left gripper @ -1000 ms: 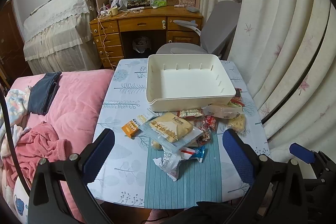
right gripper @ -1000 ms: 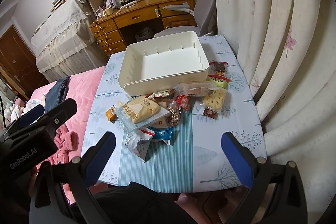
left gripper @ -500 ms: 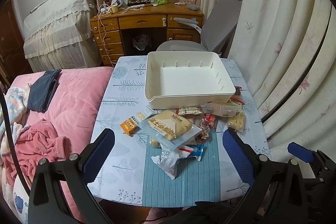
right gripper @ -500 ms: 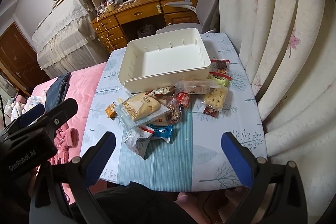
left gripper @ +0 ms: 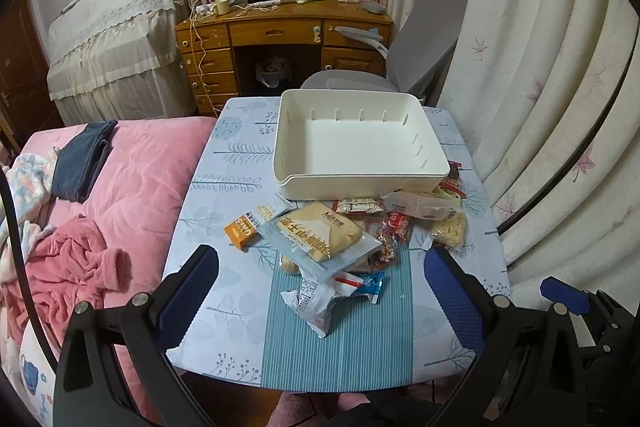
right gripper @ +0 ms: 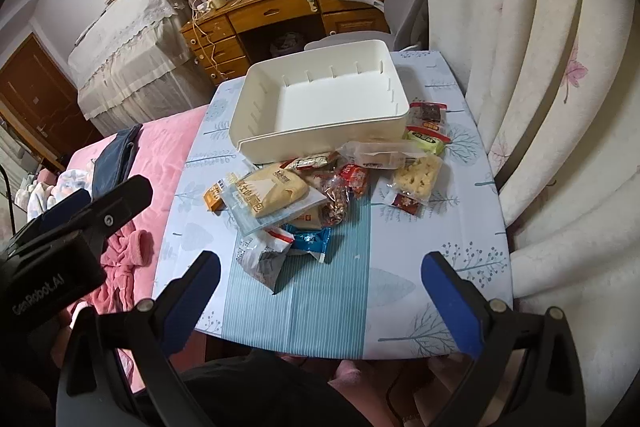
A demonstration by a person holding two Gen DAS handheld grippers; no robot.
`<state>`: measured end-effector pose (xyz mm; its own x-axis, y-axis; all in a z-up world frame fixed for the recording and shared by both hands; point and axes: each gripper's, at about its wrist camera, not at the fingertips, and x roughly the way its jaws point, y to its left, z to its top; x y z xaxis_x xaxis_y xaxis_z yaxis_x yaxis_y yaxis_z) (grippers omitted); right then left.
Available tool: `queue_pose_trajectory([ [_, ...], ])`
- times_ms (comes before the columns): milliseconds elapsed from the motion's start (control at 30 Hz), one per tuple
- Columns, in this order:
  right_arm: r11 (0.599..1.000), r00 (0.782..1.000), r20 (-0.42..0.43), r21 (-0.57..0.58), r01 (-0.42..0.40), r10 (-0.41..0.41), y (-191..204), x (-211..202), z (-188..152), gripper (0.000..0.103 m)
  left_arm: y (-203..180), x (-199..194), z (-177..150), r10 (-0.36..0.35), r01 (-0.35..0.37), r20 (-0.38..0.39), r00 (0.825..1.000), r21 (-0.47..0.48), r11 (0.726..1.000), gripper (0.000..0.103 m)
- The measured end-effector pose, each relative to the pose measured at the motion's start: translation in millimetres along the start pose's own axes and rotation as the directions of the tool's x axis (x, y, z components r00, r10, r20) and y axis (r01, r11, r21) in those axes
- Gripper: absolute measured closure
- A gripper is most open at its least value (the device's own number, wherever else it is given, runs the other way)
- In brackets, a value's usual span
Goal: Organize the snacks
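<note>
A pile of packaged snacks lies on the small table in front of an empty white bin. It includes a large bread packet, an orange box, a white wrapper, a blue wrapper and a yellow cake. My left gripper is open and empty, held above the table's near edge. My right gripper is open and empty, also above the near edge.
A pink bed with clothes borders the table on the left. Curtains hang close on the right. A grey chair and a wooden desk stand behind the table.
Both grippers have drawn back and risen slightly, so the table and bin sit a little farther off. Nothing on the table has moved.
</note>
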<state>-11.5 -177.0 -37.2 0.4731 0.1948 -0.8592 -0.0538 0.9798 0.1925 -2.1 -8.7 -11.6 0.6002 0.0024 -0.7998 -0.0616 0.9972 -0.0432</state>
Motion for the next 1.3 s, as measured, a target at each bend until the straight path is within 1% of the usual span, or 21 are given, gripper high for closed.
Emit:
queue_pose_trajectory([
  [100,1.0,1.0,0.0,-0.011,-0.018,0.018,-1.3,3.4,-0.9,0.002,0.2,3.7,-2.4,0.019,-0.019,-0.014,1.0,-0.013,1.0,0.001],
  [200,0.999,0.999,-0.02,-0.018,-0.047,0.047,-4.5,9.2,-1.5,0.002,1.4,10.0,-4.9,0.047,-0.048,-0.047,0.998,-0.025,0.999,0.001],
  [367,0.997,0.996,-0.051,0.004,-0.076,0.076,-12.8,22.4,-1.5,0.002,11.2,21.2,-9.7,0.089,-0.095,-0.095,0.991,-0.055,0.994,0.001],
  [467,0.996,0.994,-0.072,0.029,-0.08,0.082,-18.3,30.7,0.6,0.002,21.6,28.8,-11.7,0.101,-0.112,-0.121,0.987,-0.081,0.99,0.001],
  [567,0.995,0.992,-0.093,0.052,-0.08,0.085,-21.9,40.2,4.8,0.002,34.7,38.7,-12.5,0.102,-0.12,-0.154,0.983,-0.109,0.987,0.001],
  [700,0.991,0.983,-0.151,0.092,-0.092,0.105,-24.5,58.7,8.6,0.002,54.0,55.7,-10.2,0.091,-0.121,-0.203,0.975,-0.14,0.983,0.001],
  [800,0.987,0.978,-0.181,0.137,-0.081,0.105,-24.1,71.2,9.8,0.002,69.6,74.3,-6.3,0.063,-0.098,-0.233,0.97,-0.143,0.985,0.001],
  [1000,0.97,0.975,-0.205,0.24,-0.032,0.083,-17.5,87.2,10.2,0.002,98.4,106.4,7.0,0.019,-0.043,-0.269,0.963,-0.084,0.996,0.001],
  [1167,0.937,0.965,-0.246,0.351,0.005,0.087,-2.3,105.7,2.4,0.002,119.7,139.2,17.3,-0.003,0.01,-0.304,0.953,0.022,1.0,0.001],
  [1300,0.901,0.962,-0.26,0.431,0.044,0.078,12.3,118.6,-6.0,0.002,132.2,168.0,20.4,-0.017,0.059,-0.326,0.945,0.119,0.991,0.001],
])
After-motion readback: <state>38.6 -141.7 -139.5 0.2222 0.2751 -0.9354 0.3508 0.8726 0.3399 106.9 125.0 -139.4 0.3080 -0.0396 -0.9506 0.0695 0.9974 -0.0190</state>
